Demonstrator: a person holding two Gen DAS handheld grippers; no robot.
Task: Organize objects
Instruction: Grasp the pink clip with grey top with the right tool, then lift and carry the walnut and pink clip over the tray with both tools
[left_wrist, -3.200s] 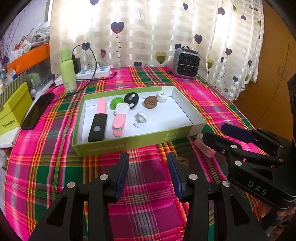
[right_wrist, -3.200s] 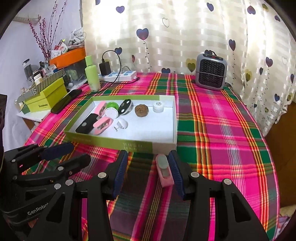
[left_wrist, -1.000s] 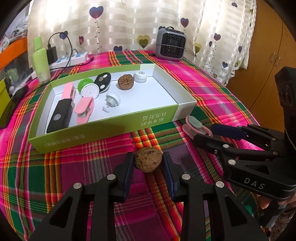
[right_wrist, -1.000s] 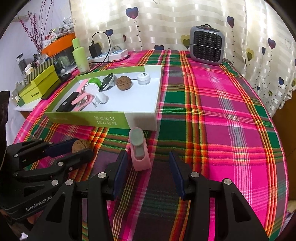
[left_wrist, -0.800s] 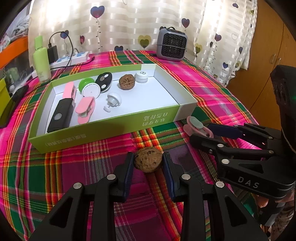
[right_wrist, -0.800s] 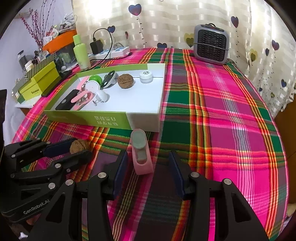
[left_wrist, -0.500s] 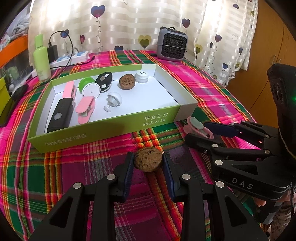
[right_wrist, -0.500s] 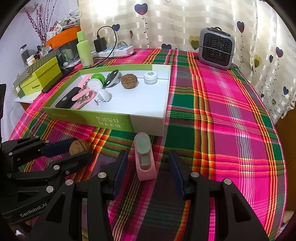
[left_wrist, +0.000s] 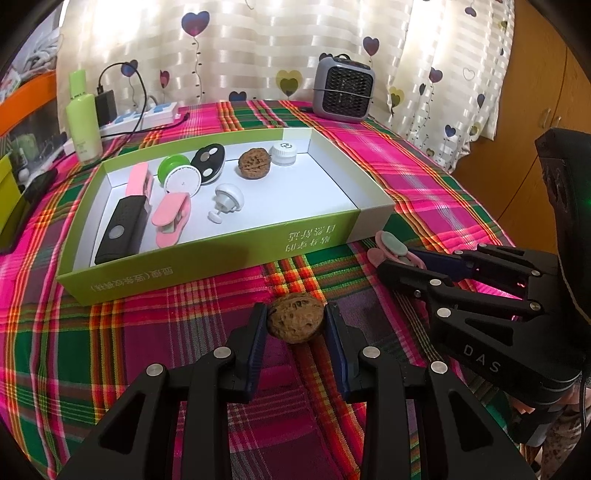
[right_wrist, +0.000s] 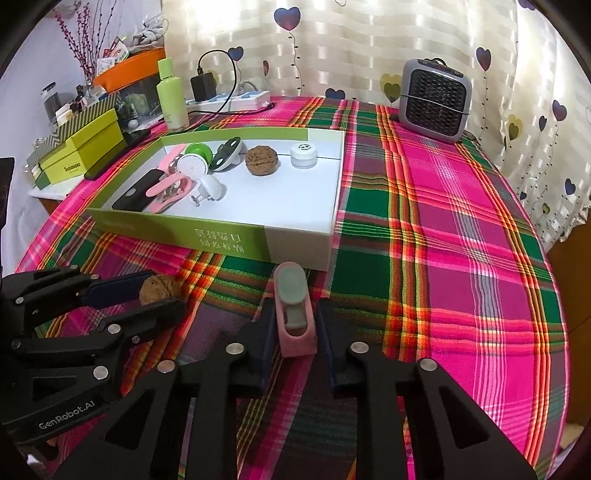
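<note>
My left gripper (left_wrist: 295, 325) is shut on a brown walnut (left_wrist: 295, 322) just above the plaid cloth, in front of the green and white tray (left_wrist: 221, 254). The same walnut (right_wrist: 157, 290) shows between the left fingers in the right wrist view. My right gripper (right_wrist: 294, 325) is shut on a pink clip with a grey lever (right_wrist: 294, 312), close to the tray's (right_wrist: 295, 247) near right corner. In the left wrist view the clip (left_wrist: 391, 247) pokes out past the right gripper's tips (left_wrist: 400, 260). The tray holds a second walnut (left_wrist: 254, 164), a white cap, pink clips, a black case and other small items.
A grey heater (right_wrist: 434, 101) stands at the table's far side. A green bottle (right_wrist: 171, 96), a charger and a power strip (right_wrist: 236, 99) sit behind the tray. Yellow-green boxes (right_wrist: 81, 151) and a dark phone lie at the far left. A wooden cabinet (left_wrist: 524, 147) stands to the right.
The right gripper's jaws have closed from wide apart onto the pink clip. The left gripper keeps still with the walnut held as before.
</note>
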